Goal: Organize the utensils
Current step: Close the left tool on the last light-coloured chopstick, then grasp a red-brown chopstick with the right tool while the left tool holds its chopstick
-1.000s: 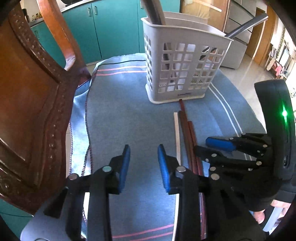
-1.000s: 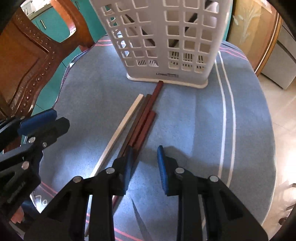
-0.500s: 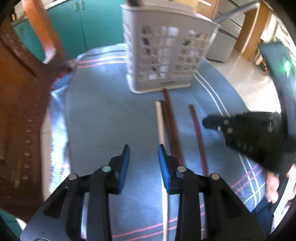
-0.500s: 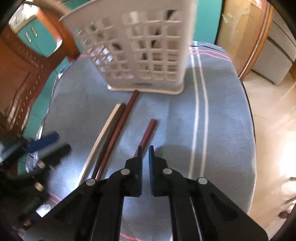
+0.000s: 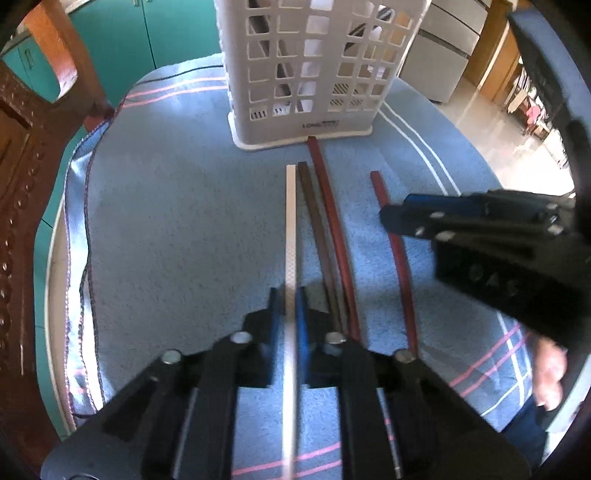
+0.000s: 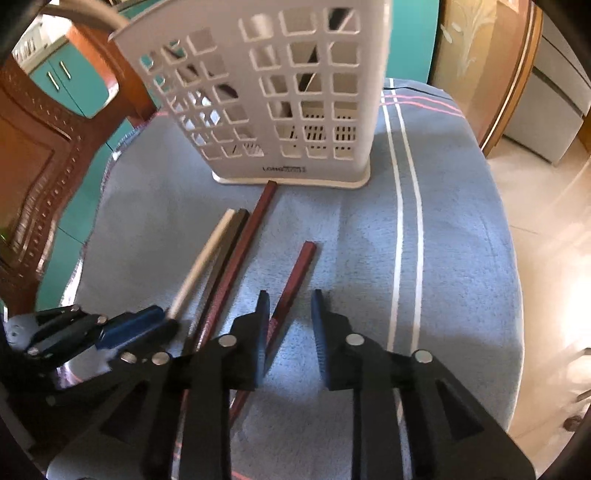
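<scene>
My left gripper (image 5: 286,295) is shut on a white chopstick (image 5: 290,221) that lies on the blue cloth, pointing at the white slotted basket (image 5: 314,74). Just right of it lie a brown chopstick (image 5: 308,206) and a red chopstick (image 5: 327,199) side by side. A second red chopstick (image 6: 295,273) lies apart on the cloth. My right gripper (image 6: 289,295) is over its near half with the jaws opening; the stick runs between them close to the left finger, and the pads do not press it. The right wrist view also shows the left gripper (image 6: 155,319).
The blue striped cloth (image 5: 166,221) covers a small round table. A carved wooden chair (image 5: 22,184) stands close on the left. Teal cabinets (image 5: 166,33) are behind the basket, which holds a few dark utensils. A person's hand (image 5: 550,369) shows at the lower right.
The left gripper came down and closed on the white chopstick. The right gripper shut, then opened again. One red chopstick now lies apart, to the right of the others.
</scene>
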{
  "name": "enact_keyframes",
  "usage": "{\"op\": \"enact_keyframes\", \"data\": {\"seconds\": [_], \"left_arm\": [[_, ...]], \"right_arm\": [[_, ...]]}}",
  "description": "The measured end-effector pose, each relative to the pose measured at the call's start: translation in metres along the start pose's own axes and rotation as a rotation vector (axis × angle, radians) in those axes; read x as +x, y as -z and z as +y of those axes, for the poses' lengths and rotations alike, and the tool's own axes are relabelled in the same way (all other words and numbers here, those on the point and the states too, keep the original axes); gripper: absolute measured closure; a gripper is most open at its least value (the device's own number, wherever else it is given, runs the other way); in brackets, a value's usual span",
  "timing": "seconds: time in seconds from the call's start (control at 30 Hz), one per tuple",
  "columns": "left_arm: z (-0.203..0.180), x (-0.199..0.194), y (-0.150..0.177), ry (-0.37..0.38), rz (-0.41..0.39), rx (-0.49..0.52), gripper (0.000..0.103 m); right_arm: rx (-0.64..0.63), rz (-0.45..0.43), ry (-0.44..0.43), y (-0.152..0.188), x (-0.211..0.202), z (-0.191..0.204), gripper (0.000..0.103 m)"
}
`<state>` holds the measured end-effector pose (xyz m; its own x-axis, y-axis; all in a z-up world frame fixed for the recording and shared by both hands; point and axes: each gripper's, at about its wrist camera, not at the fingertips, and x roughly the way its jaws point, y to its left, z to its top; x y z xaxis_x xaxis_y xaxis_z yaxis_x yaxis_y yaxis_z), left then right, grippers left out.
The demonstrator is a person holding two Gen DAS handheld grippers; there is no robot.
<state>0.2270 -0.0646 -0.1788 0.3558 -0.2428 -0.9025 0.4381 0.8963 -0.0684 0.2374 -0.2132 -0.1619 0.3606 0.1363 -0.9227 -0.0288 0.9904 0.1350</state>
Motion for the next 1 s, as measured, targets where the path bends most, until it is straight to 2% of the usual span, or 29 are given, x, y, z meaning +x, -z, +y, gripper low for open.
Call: {"op": "enact_keyframes", "data": {"seconds": [0.17,0.2,0.23,0.3,0.4,0.5,0.53,0.6,0.7,0.83,0.93,1.0], "left_arm": [[0.004,-0.002,0.003,0.067,0.015,-0.029,0.095],[0.005,-0.003,0.003,0.069,0.013,-0.028,0.095],[0.007,-0.005,0.003,0.067,0.009,-0.027,0.095],[0.008,-0.003,0.003,0.059,0.008,-0.027,0.093],[0.003,-0.003,0.003,0.059,0.007,-0.018,0.088],[0.003,-0.002,0.002,0.054,0.008,-0.023,0.088],[0.004,-0.002,0.002,0.056,0.01,-0.032,0.088],[0.006,0.004,-0.005,0.057,0.008,-0.052,0.096],[0.012,0.002,-0.004,0.071,0.008,-0.077,0.096],[0.012,-0.001,-0.005,0.056,-0.001,-0.074,0.096],[0.01,0.0,-0.007,0.022,-0.01,-0.059,0.095],[0.005,-0.001,-0.01,0.001,-0.013,-0.045,0.087]], "right_arm": [[-0.06,0.004,0.041,0.0,0.012,0.015,0.078],[-0.073,0.004,0.041,0.001,0.012,0.018,0.079],[-0.082,0.008,0.026,0.002,0.012,0.02,0.087],[-0.1,0.024,0.01,0.003,0.012,0.024,0.088],[-0.171,0.048,0.031,0.005,0.012,0.032,0.088],[-0.197,0.071,0.029,0.006,0.013,0.036,0.088],[-0.198,0.073,0.03,0.009,0.01,0.032,0.088],[-0.194,0.074,0.03,0.008,0.011,0.031,0.088],[-0.176,0.069,0.039,0.009,0.007,0.019,0.087],[-0.149,0.051,0.043,0.011,-0.003,0.006,0.08],[-0.136,0.043,0.064,0.01,0.0,0.006,0.078],[-0.128,0.043,0.073,0.009,0.003,0.005,0.078]]}}
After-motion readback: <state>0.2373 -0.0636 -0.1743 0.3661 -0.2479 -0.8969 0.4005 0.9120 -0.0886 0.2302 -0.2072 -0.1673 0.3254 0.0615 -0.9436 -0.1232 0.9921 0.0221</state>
